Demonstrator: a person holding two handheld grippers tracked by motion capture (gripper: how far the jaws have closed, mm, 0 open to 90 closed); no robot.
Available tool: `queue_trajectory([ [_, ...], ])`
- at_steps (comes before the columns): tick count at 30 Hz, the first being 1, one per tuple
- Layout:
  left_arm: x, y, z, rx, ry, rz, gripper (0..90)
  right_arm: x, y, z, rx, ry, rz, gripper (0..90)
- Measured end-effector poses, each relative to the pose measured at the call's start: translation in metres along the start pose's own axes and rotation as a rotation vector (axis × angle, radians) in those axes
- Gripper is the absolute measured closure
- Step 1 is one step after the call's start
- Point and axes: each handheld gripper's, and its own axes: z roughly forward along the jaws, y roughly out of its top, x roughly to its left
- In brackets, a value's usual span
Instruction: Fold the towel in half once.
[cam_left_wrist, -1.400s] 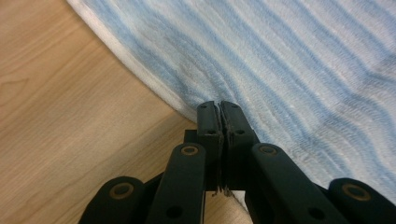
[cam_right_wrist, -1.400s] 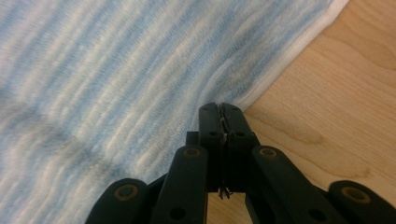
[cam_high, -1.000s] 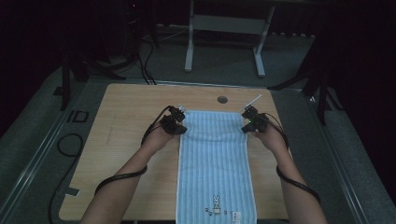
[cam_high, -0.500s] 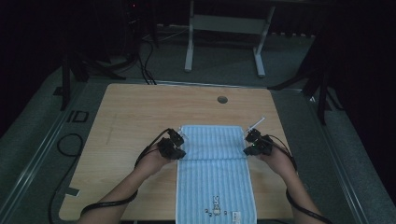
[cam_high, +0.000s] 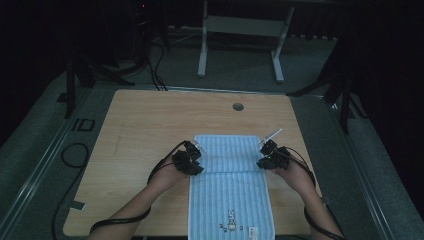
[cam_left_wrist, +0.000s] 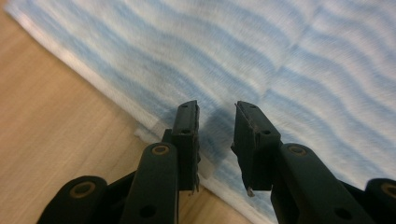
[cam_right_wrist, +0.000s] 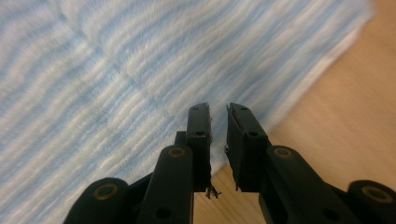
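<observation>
The blue-and-white striped cotton towel (cam_high: 231, 192) lies on the wooden surface (cam_high: 140, 130), its far end folded back; my left gripper (cam_left_wrist: 216, 122) and right gripper (cam_right_wrist: 218, 122) have just been opening, nothing between; another fold remains, I judge.

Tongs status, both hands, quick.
Left tongs: open, just released, over the folded towel's left edge, gripping nothing.
Right tongs: open, just released, narrow gap, at the towel's right edge, gripping nothing.
</observation>
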Motion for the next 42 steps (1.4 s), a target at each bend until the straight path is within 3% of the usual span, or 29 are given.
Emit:
queue_trajectory([
  [5,0.009,0.001,0.006,0.009,-0.01,-0.013,70.5,-0.003,0.002,0.025,0.068,0.01,0.006,79.0],
  [13,0.026,0.009,0.007,0.035,0.04,-0.013,70.5,-0.01,0.026,0.034,0.087,0.009,0.015,78.8],
  [24,0.051,0.008,0.005,0.041,0.081,-0.055,70.4,-0.014,0.055,0.045,0.093,0.021,0.033,77.5],
  [28,0.057,0.005,0.004,0.031,0.069,-0.08,70.4,-0.012,0.062,0.048,0.094,0.02,0.029,76.9],
  [34,0.055,0.005,0.003,0.053,0.064,-0.062,70.4,-0.012,0.062,0.048,0.088,0.027,0.037,76.1],
  [37,0.057,0.008,0.0,0.057,0.052,-0.07,70.3,-0.012,0.063,0.047,0.093,0.031,0.028,71.5],
  [42,0.072,0.023,-0.017,0.007,0.066,-0.099,64.6,-0.026,0.073,0.028,0.037,0.005,0.058,69.8],
])
